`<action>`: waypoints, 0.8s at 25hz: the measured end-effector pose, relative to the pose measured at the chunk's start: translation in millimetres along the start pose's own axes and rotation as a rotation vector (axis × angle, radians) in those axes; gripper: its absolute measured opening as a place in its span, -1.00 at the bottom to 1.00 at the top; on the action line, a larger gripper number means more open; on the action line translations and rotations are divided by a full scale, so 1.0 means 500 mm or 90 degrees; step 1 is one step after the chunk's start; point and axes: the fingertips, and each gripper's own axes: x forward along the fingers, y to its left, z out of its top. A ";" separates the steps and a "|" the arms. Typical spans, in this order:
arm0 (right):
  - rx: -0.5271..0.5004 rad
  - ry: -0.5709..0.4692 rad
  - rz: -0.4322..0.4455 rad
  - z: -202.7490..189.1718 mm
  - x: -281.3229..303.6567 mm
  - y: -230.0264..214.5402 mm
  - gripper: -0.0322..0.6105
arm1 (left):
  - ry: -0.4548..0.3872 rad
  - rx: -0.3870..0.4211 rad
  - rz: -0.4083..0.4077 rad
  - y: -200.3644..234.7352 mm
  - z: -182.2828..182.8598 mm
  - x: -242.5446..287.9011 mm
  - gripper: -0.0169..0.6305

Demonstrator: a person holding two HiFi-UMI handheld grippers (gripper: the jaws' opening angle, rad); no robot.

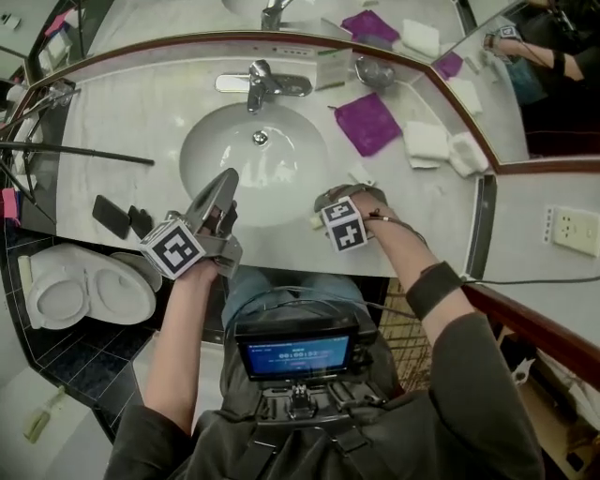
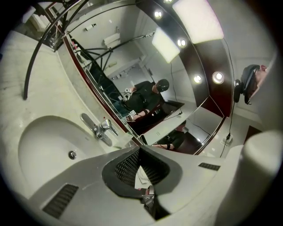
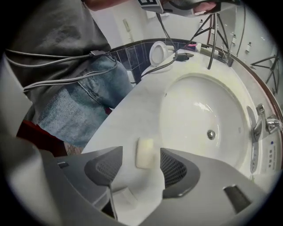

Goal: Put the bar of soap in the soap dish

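Right at the front edge of the counter (image 1: 131,122) lay the bar of soap (image 3: 145,152), a pale, rounded block flat on the white marble, just beside the rim of the basin (image 1: 225,187) and on the side nearest the person's jeans (image 3: 84,106). It was not in any dish.

The right gripper (image 3: 140,155) pointed steeply down over it with its fingers spread wide. The soap sat in the gap between the two dark pads, and neither pad touched it, so nothing was gripped.

The left gripper (image 1: 220,192) was held out over the near rim of the basin, to the left of the other one and aimed toward the back wall. Its fingers were closed tip to tip with nothing between them.

Beyond both tools the basin dipped to its drain (image 1: 260,138), and the chrome tap (image 1: 265,84) stood at the back of it. To the right of the tap a purple cloth (image 1: 368,122) lay on the marble, and past it, nearer the corner, sat a couple of white things (image 1: 427,141) that I could not make out well enough to name. On the left stretch of the counter two small dark things (image 1: 111,216) lay side by side. A mirror (image 1: 178,23) ran along the back of the counter, and a white toilet (image 1: 84,286) stood on the floor to the left, below counter level.
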 end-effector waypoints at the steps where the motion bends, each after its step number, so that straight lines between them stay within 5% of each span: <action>1: -0.010 0.003 0.003 -0.002 0.006 0.001 0.02 | 0.000 0.002 0.006 -0.001 -0.003 -0.002 -0.93; 20: -0.083 0.016 -0.038 -0.006 0.046 -0.018 -0.41 | -0.011 0.032 0.016 -0.046 -0.026 0.002 -0.93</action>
